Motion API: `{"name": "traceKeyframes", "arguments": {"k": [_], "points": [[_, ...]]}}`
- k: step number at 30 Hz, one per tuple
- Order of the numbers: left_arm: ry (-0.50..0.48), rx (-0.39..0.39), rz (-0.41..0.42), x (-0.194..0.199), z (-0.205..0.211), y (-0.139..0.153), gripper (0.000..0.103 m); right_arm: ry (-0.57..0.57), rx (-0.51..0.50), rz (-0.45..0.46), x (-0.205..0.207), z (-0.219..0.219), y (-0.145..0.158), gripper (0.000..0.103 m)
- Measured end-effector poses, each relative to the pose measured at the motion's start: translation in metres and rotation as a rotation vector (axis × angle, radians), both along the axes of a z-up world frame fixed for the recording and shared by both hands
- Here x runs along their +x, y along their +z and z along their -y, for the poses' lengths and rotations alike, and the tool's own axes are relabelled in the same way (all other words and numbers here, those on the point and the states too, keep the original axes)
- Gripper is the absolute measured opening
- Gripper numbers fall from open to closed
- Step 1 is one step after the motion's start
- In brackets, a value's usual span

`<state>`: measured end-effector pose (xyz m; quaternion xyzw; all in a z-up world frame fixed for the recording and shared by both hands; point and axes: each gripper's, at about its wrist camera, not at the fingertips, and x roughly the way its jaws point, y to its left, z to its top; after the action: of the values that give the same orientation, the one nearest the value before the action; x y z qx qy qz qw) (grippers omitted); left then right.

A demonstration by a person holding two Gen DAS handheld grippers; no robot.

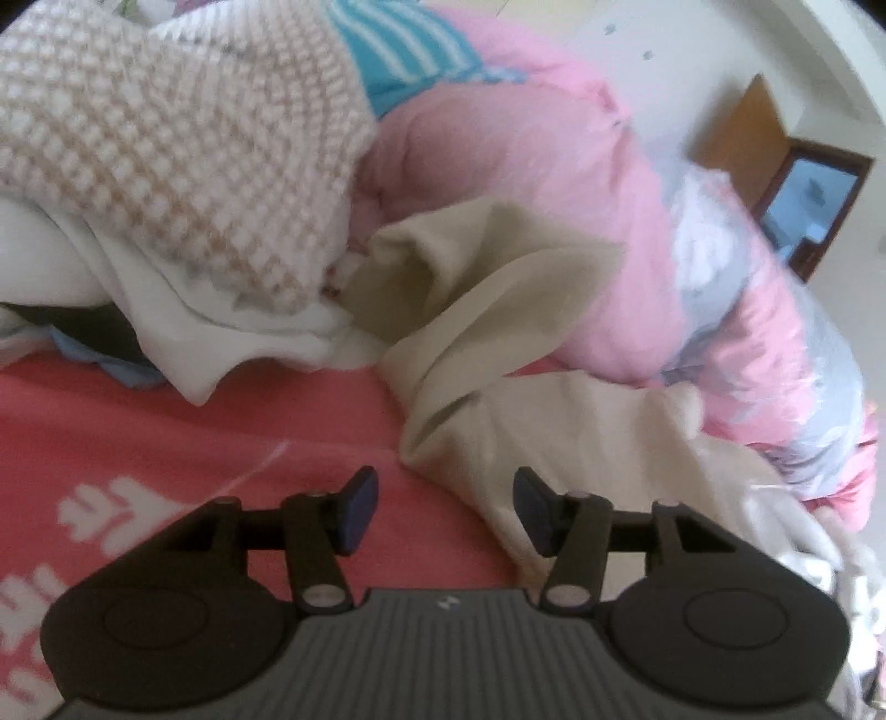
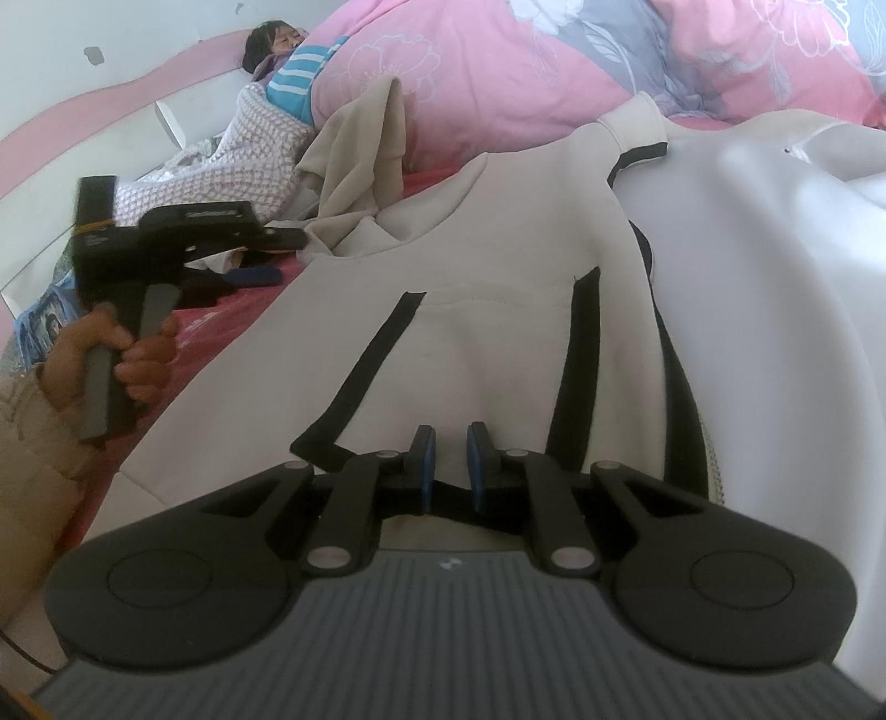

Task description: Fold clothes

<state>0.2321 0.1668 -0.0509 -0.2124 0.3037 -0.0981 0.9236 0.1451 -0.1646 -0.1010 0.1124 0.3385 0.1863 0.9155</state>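
Right wrist view showed the right claw (image 2: pixel 448 462) nearly pressed together over the sweater (image 2: pixel 498 343); left claw (image 1: pixel 446 512) was spread, empty, above the bed (image 1: pixel 166 432). Pinching the hem firmly seemed wise.

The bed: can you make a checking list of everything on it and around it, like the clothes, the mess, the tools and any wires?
Surface: red bedsheet with white pattern.
Job's things: cream sweatshirt with black stripes lies spread out; beige garment lies crumpled.
Clutter: checked blanket, white cloth, pink quilt heaped along the bed.
Tools: left tool open, empty, over the sheet; right tool nearly shut, low over the sweatshirt hem; whether it pinches cloth cannot be told.
Cables: thin dark cord at the lower left edge.
Surroundings: person lying by the pink headboard; wooden door.
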Motion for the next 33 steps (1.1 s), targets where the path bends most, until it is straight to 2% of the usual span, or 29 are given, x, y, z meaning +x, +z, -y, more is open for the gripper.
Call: {"name": "traceKeyframes", "arguments": {"k": [4,7,9,11,12,13,18,20,22,24,26,33], "points": [[-0.14,0.0,0.075,-0.026,0.016,0.016,0.048,0.0,-0.007,0.001,0.0,-0.001,0.0,0.01],[-0.298,0.027,0.105,-0.052,0.031,0.015,0.042,0.0,-0.013,0.002,-0.001,-0.002,0.0,0.01],[-0.389,0.068,0.095,-0.066,0.043,0.005,0.039,-0.001,-0.014,0.003,-0.001,-0.002,0.0,0.01],[-0.441,0.129,0.044,-0.073,0.052,-0.011,0.034,-0.001,-0.014,0.005,-0.001,-0.002,0.0,0.01],[-0.451,0.165,-0.002,-0.074,0.055,-0.023,0.028,-0.001,-0.014,0.005,-0.001,-0.002,0.0,0.01],[-0.448,0.178,-0.011,-0.076,0.055,-0.03,0.023,-0.001,-0.014,0.006,-0.001,-0.002,0.0,0.01],[-0.418,0.069,-0.026,-0.081,0.03,-0.024,0.018,-0.002,-0.015,0.008,-0.002,-0.002,-0.001,0.01],[-0.422,0.072,0.005,-0.091,0.026,-0.018,0.02,-0.002,-0.015,0.009,-0.002,-0.002,-0.001,0.01],[-0.446,0.119,0.021,-0.107,0.028,-0.018,0.021,-0.002,-0.013,0.01,-0.002,-0.001,-0.001,0.01],[-0.456,0.204,0.007,-0.121,0.036,-0.025,0.024,-0.002,-0.004,0.009,-0.001,0.0,-0.001,0.01],[-0.447,0.278,0.045,-0.137,0.042,-0.028,0.025,-0.001,0.005,0.008,-0.002,0.001,-0.002,0.01],[-0.416,0.44,0.125,-0.176,0.051,-0.013,0.025,-0.001,0.029,0.006,-0.002,0.004,-0.003,0.01]]}}
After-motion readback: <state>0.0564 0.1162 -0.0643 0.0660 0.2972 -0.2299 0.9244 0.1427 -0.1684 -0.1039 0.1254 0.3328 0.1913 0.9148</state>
